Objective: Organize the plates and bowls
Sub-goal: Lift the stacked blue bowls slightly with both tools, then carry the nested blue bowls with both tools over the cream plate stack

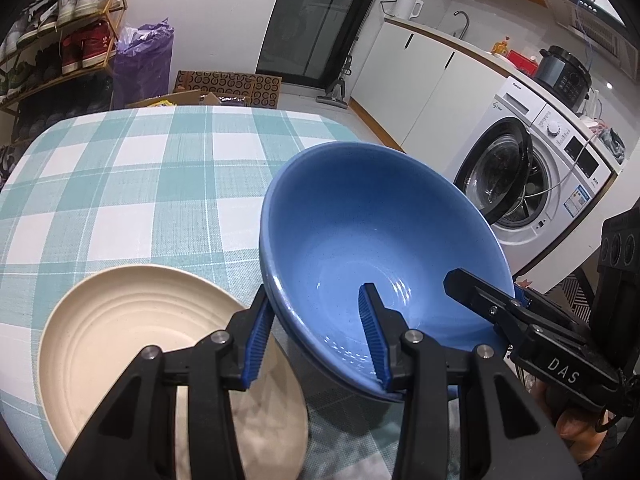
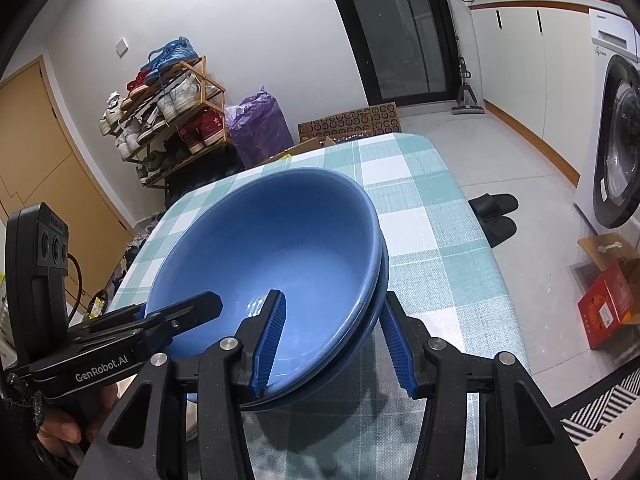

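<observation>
With both tools angled down over the teal-and-white checked tablecloth (image 1: 120, 184), I have two deep blue ceramic bowls (image 1: 372, 240), one nested inside the other, caught between them. My left gripper (image 1: 318, 336) straddles the near left wall of the stack, one ribbed blue pad inside the top bowl and the other outside; the inner pad lies against the glaze, but I cannot tell whether the outer one presses or merely sits beside the wall. My right gripper (image 2: 334, 344) straddles the opposite wall the same way, and there too the pictures leave a firm clamp undecided. The stack sits tilted, near the table's right side, with its base hidden from me. Just to its left, under my left tool, a cream round ridged plate (image 1: 120, 328) lies flat on the cloth. A white front-loading washing machine (image 1: 532, 168) stands beyond the table with its door open.
</observation>
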`<state>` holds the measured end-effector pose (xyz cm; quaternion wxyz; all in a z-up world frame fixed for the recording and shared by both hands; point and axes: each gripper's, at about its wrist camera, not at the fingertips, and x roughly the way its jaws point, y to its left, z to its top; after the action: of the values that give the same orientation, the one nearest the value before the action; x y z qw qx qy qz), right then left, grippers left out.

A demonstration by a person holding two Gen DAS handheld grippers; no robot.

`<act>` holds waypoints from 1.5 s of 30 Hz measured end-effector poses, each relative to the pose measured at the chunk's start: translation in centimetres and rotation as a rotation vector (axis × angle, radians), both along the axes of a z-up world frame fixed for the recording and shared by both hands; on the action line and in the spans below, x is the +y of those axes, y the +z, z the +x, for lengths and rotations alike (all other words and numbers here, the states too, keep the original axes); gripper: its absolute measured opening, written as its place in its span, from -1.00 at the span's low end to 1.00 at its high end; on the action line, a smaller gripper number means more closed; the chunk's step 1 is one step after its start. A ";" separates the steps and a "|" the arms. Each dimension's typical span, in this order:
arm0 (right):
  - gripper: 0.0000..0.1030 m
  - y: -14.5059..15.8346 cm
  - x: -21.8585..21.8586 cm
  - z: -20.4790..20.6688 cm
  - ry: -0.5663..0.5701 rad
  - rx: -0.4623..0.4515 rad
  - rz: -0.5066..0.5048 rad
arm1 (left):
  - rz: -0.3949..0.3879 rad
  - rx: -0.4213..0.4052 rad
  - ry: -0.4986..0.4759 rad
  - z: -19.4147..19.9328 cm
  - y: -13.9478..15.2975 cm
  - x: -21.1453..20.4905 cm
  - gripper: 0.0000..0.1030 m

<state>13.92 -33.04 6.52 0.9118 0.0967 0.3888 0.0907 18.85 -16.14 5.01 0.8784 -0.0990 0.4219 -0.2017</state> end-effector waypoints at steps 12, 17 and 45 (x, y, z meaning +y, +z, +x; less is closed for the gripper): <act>-0.04 2.2 0.0 -2.9 0.001 -0.059 0.001 | -0.007 -0.047 -0.011 -2.0 2.3 0.1 -0.18; -0.04 3.1 0.1 -4.1 0.007 -0.078 -0.001 | -0.008 -0.071 -0.008 -2.8 3.4 0.4 -0.18; -0.04 7.2 6.2 -6.0 0.136 -0.170 -0.012 | 0.003 -0.150 0.089 -6.1 6.7 6.2 -0.18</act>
<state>7.93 -26.80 13.75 0.9338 0.0568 0.3160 0.1579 12.75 -9.95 11.69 0.9158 -0.1008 0.3503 -0.1686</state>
